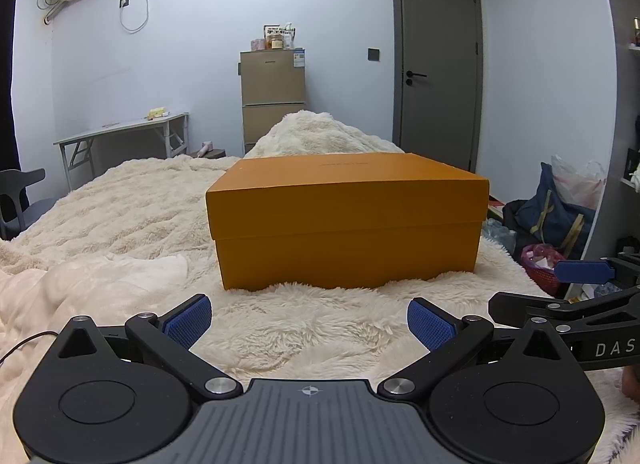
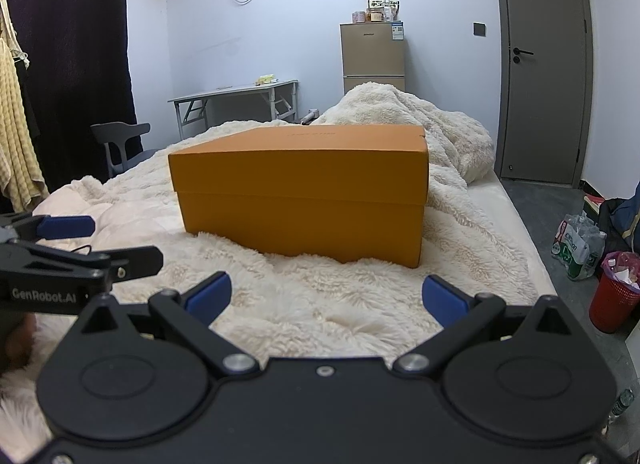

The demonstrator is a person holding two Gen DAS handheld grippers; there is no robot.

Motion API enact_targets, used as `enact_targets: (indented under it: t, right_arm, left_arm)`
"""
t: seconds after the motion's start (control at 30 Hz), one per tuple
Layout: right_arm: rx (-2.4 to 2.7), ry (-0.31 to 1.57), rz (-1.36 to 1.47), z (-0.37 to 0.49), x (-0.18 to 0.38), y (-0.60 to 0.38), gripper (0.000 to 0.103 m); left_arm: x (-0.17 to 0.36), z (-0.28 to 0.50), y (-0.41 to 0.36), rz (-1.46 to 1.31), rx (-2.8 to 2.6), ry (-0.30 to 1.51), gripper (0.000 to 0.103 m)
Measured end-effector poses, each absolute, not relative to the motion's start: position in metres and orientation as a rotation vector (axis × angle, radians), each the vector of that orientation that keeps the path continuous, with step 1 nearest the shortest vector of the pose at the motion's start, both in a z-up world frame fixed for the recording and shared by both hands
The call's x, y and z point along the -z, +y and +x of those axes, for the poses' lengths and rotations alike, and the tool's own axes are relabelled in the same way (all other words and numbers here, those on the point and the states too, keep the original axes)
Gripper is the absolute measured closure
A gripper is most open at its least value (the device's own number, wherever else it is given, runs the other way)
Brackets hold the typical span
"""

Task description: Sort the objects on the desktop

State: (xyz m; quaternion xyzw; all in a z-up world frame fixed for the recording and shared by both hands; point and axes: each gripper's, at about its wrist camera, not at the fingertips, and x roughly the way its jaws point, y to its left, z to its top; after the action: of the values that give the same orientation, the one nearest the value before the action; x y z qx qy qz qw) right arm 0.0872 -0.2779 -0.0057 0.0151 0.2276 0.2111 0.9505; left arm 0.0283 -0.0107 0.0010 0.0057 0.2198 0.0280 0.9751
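An orange lidded box [image 1: 344, 220] sits closed on a fluffy cream blanket [image 1: 120, 200], straight ahead of both grippers; in the right wrist view the box [image 2: 300, 200] stands a little left of centre. My left gripper [image 1: 310, 322] is open, its blue pads spread wide over the blanket just short of the box, holding nothing. My right gripper [image 2: 326, 298] is open too and empty, at a similar distance from the box. Each gripper shows at the other view's edge: the right gripper [image 1: 560, 288] beside the left, the left gripper [image 2: 80, 240] at the far left.
The bed's right edge drops to a floor with a red bin [image 2: 612, 300], bags [image 1: 560, 208] and a bottle pack [image 2: 576, 248]. A bunched blanket heap [image 2: 420, 120] lies behind the box. A folding table [image 2: 236, 96], chair [image 2: 120, 144], fridge [image 2: 374, 56] and door [image 2: 544, 64] stand farther back.
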Motion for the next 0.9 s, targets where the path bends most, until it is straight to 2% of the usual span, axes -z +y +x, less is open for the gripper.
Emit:
enact_targets:
  t: [0.9]
  right_arm:
    - [-0.444,0.462,0.027,0.0867,0.0065,-0.2776,0.000]
  left_arm:
    - [-0.0014,0.0295,-0.0117,0.020,-0.055,0.446,0.000]
